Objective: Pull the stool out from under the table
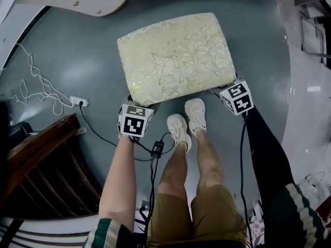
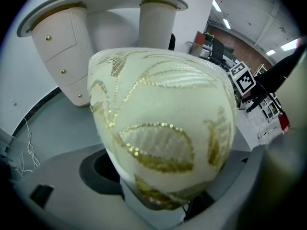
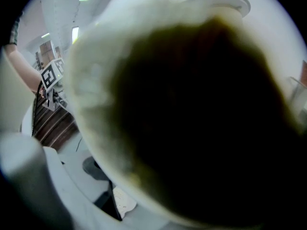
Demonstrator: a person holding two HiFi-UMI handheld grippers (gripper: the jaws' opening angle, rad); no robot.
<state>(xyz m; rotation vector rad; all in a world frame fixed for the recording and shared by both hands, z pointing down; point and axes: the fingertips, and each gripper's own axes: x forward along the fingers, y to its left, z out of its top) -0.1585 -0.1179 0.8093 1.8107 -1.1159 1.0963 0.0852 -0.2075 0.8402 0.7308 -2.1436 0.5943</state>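
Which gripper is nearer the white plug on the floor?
Left. The left gripper grips the stool at the corner nearest the plug; the right gripper holds the opposite corner, farther away.

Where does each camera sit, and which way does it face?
Head view: on the head, facing down at stool; arms, legs, left claw, right claw show.
Left gripper view: on left claw, facing stool corner, table behind.
Right gripper view: on right claw, stool corner fills it.
Shared: stool; each gripper view glimpses the other's cube.
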